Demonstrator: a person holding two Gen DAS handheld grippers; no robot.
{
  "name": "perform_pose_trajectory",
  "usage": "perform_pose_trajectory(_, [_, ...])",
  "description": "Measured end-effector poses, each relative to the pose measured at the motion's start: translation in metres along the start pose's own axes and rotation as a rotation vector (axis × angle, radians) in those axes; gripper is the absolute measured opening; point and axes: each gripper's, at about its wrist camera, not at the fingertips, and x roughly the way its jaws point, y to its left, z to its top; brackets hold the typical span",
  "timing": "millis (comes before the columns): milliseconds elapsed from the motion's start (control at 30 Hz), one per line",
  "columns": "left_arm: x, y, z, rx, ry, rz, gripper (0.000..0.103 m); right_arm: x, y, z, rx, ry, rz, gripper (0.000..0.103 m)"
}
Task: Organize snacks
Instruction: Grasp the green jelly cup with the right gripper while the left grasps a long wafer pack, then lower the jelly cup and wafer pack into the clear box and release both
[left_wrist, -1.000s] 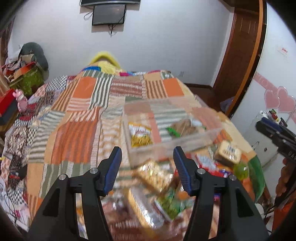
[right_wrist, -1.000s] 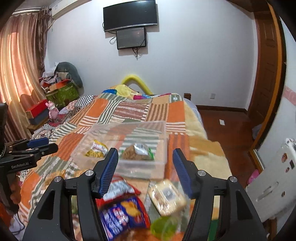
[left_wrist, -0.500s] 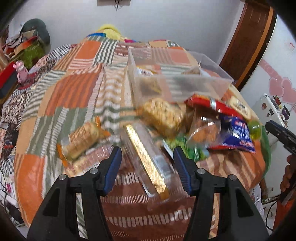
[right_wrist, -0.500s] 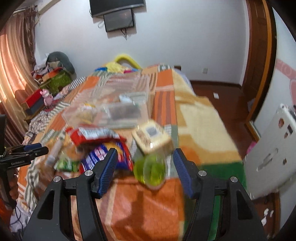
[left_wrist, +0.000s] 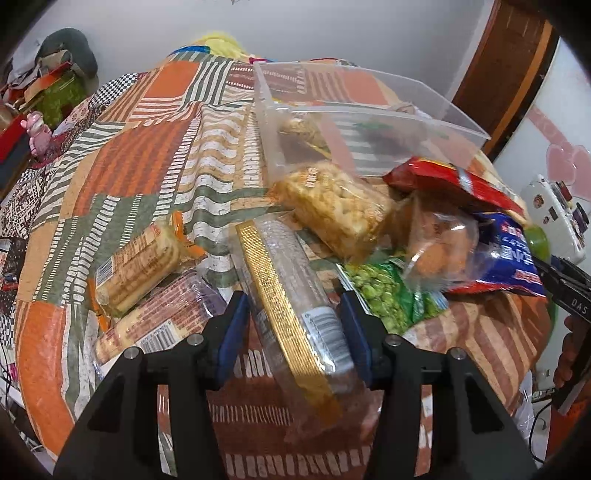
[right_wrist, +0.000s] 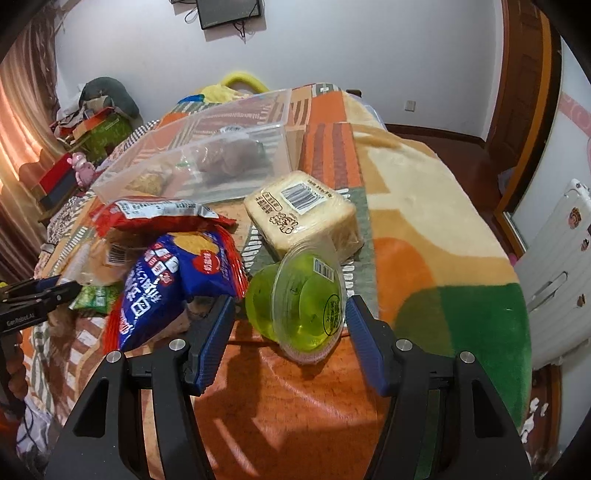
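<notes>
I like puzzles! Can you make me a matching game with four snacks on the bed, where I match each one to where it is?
Things:
1. jelly cup
2. gold-edged pack
3. blue bag
4. peas

Places:
A. just right of the left gripper
B. between the open jaws of the left gripper
C. between the open jaws of the right gripper, lying on its side
D. under the red bag, left of the jelly cup

Pairs: 1-C, 2-B, 3-D, 4-A
</notes>
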Motion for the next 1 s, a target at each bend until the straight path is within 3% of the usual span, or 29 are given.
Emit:
perform_pose_trajectory(133, [0.01,0.0,0.002,-0.005,0.0,0.014,0.051,0.001,-0.001,-0.002,-0.003,-0.006,-0.008,0.059])
perform_pose_trajectory(200, [0.012,0.0,0.002,-0.006,-0.011,0.019,0.049,0.0,0.0,-0.002,-0.011,-0.013,-0.026,0.05])
perform_pose_trajectory(433, [0.005,0.005,0.003,-0.025,-0.029,0.017,0.036,-0.014,0.003,-0.004,-0.041,-0.04,-0.038,0.042])
perform_pose_trajectory(733, [-0.032,0.0,0.005,-0.023,-0.095,0.011,0.035,-0.032,0.0,0.006,-0.009,-0.074,0.013,0.038])
perform_pose_trajectory(1000, [-0.07,-0.01,0.025,-0.009,-0.186,-0.019,0.035,-0.05,0.015,0.026,-0.037,-0.143,0.037,0.038])
